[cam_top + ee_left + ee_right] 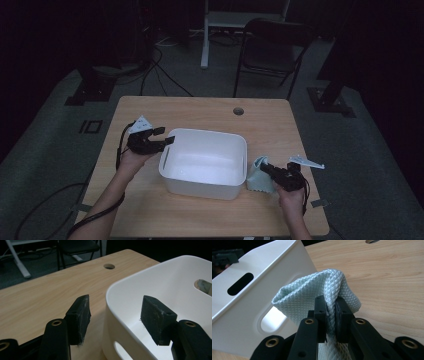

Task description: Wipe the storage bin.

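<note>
1. Cloth (pixel 312 297) is showing as a pale blue-green piece with a fine diamond weave, bunched into a soft fold and rising above the jaws that are pinching it.
2. It is hanging in the right gripper (pixel 331 315), whose jaws are clamping tight on a pleat of it; in the high view the cloth (pixel 258 176) is sitting just beside the bin's right wall, low over the table (pixel 200 107).
3. Bin (pixel 205 162), a white plastic tub with slot handles in its end walls, is standing mid-table between the two grippers, and it is looking bare inside.
4. Left gripper (pixel 113 315) is standing with its jaws parted and gripping nothing; one jaw is hanging outside the bin's left wall (pixel 120 315) and the other inside, so they are straddling the rim without touching it, as far as I can tell.
5. Bin's near wall (pixel 249 302) is standing directly between the cloth and the tub's inside.
6. Chair (pixel 272 50) is standing on the floor beyond the table, well apart.
</note>
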`<state>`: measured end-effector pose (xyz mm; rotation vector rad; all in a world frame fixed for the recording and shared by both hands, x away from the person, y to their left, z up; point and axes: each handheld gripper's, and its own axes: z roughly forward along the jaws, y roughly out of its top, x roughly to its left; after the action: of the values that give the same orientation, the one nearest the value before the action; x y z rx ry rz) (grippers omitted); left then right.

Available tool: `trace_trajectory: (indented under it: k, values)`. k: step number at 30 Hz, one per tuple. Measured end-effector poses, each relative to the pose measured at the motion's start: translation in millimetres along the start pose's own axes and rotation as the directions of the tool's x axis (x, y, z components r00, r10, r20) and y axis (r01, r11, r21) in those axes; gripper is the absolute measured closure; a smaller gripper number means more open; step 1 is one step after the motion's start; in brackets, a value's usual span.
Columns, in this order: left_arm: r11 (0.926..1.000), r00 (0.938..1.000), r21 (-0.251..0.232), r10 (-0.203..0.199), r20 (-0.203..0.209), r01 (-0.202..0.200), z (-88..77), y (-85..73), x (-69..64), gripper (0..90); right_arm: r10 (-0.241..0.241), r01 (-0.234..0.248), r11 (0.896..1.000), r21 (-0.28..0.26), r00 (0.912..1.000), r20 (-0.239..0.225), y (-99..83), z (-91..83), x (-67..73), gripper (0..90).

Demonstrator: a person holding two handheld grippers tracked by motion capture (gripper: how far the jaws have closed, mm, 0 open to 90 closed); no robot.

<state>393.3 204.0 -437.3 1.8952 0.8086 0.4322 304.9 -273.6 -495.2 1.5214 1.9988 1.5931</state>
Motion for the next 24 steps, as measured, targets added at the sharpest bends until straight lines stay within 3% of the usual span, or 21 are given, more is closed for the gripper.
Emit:
trace_trajectory:
  k: [2,11,16,20,22,24]
  values:
    - [1.0,1.0,0.0,0.007,0.002,-0.007,4.8,2.7,2.6,40.9,0.006,-0.006,1.0,0.0,1.0,0.0,-0.5,0.7,-0.9,82.2]
    - [0.9997,0.9959,0.009,0.02,0.088,-0.021,25.2,10.1,12.9,43.0,0.009,-0.009,1.0,0.004,1.0,0.0,-1.1,0.4,-2.6,82.2]
    - [0.9986,0.9944,0.037,0.033,0.101,-0.037,34.5,10.3,14.1,45.7,0.01,-0.01,1.0,0.003,0.9999,-0.002,-1.3,0.0,-3.4,82.2]
    - [0.999,0.9917,0.03,0.029,0.126,-0.033,36.1,10.1,15.1,58.1,0.016,-0.016,1.0,0.001,0.9999,-0.002,-1.6,-0.6,-4.9,82.2]
    - [0.9982,0.9927,0.022,0.053,0.108,-0.056,36.5,9.8,12.8,65.2,0.017,-0.017,1.0,0.003,0.9999,-0.001,-1.7,-0.4,-5.8,82.2]
    - [0.9983,0.9915,0.01,0.055,0.118,-0.057,36.5,9.2,11.6,73.0,0.021,-0.021,1.0,0.002,0.9998,-0.003,-1.9,-0.5,-6.3,82.2]
